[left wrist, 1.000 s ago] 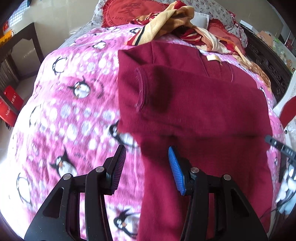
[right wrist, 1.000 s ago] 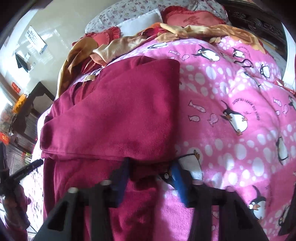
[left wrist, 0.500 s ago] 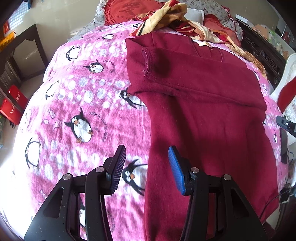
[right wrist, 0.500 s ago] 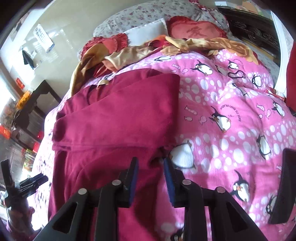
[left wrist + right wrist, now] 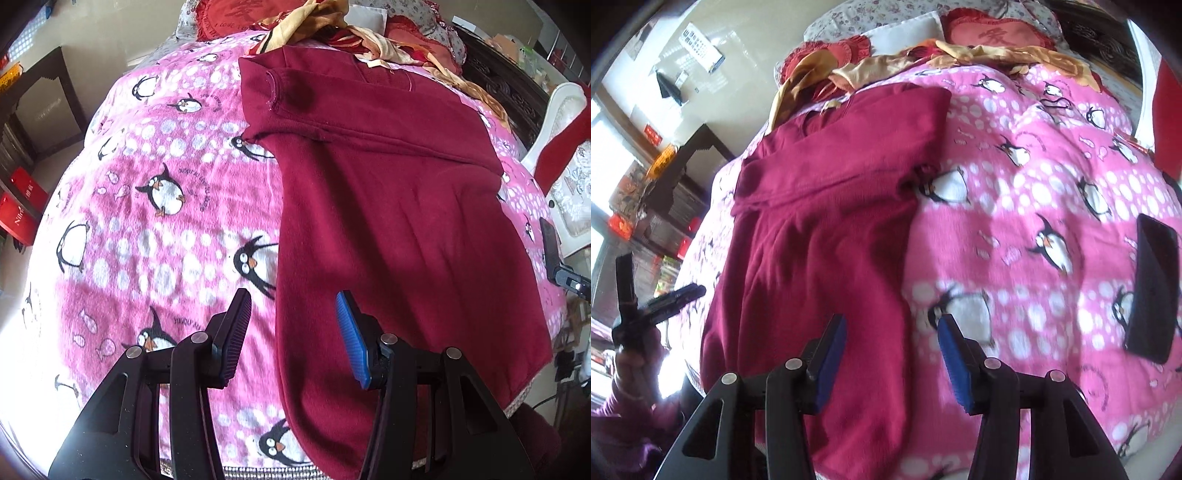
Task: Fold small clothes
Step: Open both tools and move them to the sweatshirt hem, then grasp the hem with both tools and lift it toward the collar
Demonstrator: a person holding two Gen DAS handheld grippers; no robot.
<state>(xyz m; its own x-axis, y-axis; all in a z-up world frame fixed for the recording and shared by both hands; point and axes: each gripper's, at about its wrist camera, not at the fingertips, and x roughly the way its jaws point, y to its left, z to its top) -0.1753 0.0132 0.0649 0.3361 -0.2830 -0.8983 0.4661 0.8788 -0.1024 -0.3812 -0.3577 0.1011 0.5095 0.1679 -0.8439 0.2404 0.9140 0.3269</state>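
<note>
A dark red sweater (image 5: 388,206) lies flat on a pink penguin blanket (image 5: 147,206), its sleeves folded across the chest near the far end. It also shows in the right wrist view (image 5: 827,229). My left gripper (image 5: 293,332) is open and empty, hovering above the sweater's near left edge. My right gripper (image 5: 892,349) is open and empty, hovering above the sweater's near right edge. In the right wrist view the left gripper (image 5: 657,295) shows at the far left.
A heap of red and tan clothes (image 5: 332,22) and red cushions (image 5: 993,35) lie at the bed's head. A black phone (image 5: 1152,288) lies on the blanket (image 5: 1034,206) at the right. Dark furniture (image 5: 40,107) stands left of the bed, a white chair (image 5: 565,155) on the right.
Both grippers have pulled back toward the sweater's hem end. The right gripper, shut half a second ago, has opened. The left gripper stayed open.
</note>
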